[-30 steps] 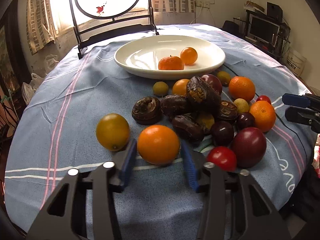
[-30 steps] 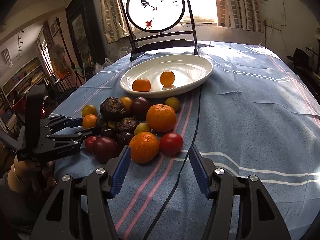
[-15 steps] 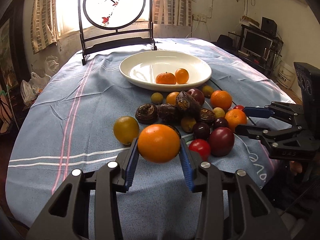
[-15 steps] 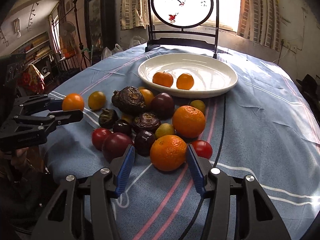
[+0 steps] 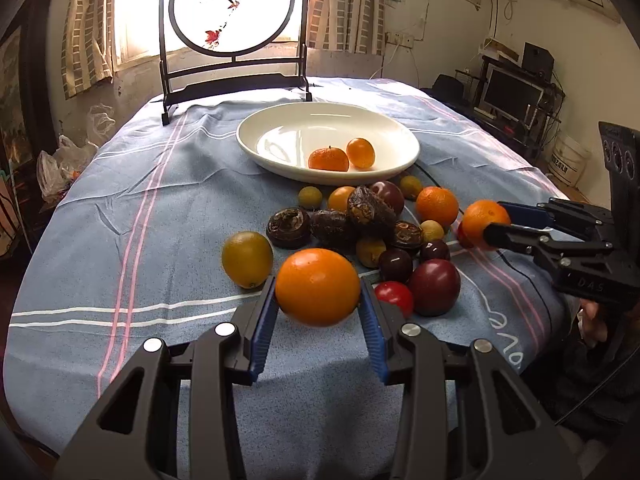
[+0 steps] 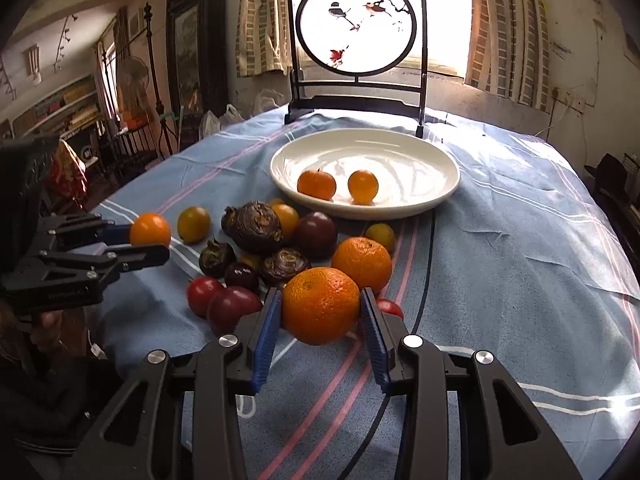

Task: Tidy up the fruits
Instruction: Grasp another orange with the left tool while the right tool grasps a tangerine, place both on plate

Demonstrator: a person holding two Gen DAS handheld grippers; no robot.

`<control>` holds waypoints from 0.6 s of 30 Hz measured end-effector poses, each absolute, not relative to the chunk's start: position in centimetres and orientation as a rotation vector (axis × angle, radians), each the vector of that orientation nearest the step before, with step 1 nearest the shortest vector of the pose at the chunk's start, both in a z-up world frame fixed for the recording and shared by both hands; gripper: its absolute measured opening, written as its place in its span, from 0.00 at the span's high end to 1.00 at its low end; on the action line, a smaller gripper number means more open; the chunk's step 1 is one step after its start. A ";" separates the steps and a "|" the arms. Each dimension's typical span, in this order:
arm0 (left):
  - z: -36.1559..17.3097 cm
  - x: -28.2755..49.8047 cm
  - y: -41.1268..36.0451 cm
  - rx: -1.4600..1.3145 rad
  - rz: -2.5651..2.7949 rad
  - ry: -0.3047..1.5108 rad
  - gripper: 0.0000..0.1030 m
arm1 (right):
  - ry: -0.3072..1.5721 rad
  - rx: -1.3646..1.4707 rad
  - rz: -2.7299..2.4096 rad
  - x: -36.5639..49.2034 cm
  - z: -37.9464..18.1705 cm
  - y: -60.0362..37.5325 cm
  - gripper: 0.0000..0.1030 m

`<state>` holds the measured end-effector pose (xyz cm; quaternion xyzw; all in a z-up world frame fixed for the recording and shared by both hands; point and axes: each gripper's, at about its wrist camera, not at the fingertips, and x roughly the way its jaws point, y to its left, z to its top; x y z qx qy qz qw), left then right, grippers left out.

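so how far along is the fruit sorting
Done: two small orange fruits lie in the white plate. In hand: left gripper grips a smooth orange; right gripper grips a dimpled orange. Left: the mixed fruit pile on the tablecloth.

Left gripper [image 5: 318, 308]: blue pads clamped on both flanks of a smooth orange [image 5: 318, 286], carried clear of the cloth; right gripper [image 6: 320, 312]: pads pressed likewise against a dimpled orange [image 6: 321, 305], raised, jaws level, fingers pointing forward.
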<state>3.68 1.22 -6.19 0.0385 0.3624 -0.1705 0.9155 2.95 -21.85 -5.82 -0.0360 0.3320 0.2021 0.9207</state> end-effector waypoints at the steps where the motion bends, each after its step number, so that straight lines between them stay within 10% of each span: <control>1: -5.8 3.8 1.1 0.083 -0.351 0.736 0.62 | 0.675 -0.042 0.424 3.2 -5.2 -22.5 0.61; 18: -4.6 22.2 -2.8 0.038 -0.337 0.881 0.62 | 0.775 0.124 0.349 20.3 -4.0 -24.3 0.60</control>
